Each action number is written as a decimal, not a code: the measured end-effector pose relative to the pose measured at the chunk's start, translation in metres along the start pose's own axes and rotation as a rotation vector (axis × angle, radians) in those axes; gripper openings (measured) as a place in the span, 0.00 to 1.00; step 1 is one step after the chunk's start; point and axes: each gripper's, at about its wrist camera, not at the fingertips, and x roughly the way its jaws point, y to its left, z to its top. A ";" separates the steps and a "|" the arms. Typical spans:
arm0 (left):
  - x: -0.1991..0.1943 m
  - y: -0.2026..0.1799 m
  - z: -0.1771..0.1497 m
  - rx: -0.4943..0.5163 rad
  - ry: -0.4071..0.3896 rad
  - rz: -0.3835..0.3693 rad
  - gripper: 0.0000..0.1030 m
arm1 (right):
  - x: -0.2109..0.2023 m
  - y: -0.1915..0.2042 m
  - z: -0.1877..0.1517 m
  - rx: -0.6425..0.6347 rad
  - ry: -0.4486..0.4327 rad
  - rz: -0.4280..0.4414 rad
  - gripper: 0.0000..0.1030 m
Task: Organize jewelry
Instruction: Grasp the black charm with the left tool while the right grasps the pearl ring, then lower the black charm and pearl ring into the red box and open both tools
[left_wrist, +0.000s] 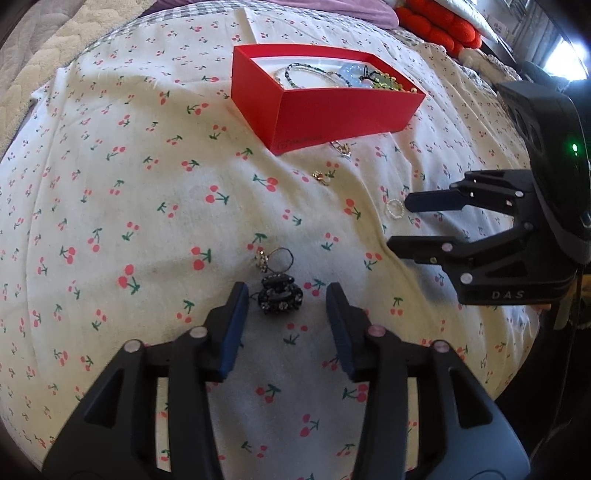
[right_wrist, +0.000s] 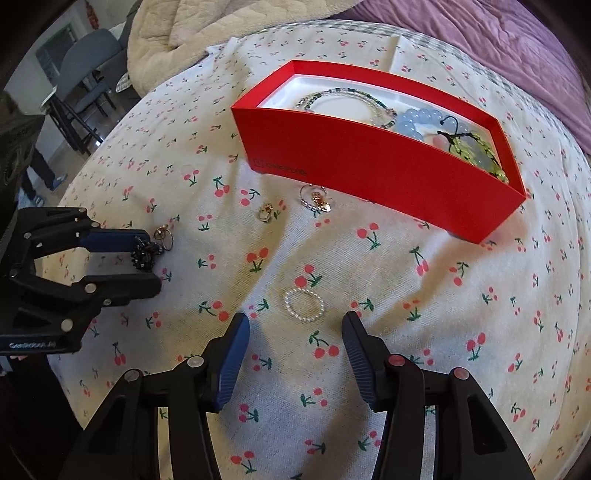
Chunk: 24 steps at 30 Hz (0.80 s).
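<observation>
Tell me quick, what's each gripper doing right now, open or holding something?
Left gripper: open, empty, fingers either side of the black rhinestone hair claw.
Right gripper: open, empty, just short of the pearl bead ring.

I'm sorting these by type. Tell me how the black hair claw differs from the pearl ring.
The black hair claw is dark, chunky and rhinestone-studded; the pearl ring is a thin open loop of small white beads. The claw stands up off the cherry-print sheet; the ring lies flat. The claw sits before the left gripper, the ring before the right gripper. Both remain outside the red box.
</observation>
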 end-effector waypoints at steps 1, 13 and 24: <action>-0.001 0.001 -0.001 -0.004 -0.003 0.007 0.44 | 0.002 0.004 0.002 -0.002 -0.003 -0.001 0.49; -0.001 0.009 -0.002 -0.040 0.001 0.036 0.25 | 0.011 0.008 0.010 -0.025 -0.024 -0.014 0.25; -0.009 0.015 -0.005 -0.069 -0.009 0.049 0.25 | 0.009 0.014 0.014 -0.046 -0.028 0.000 0.05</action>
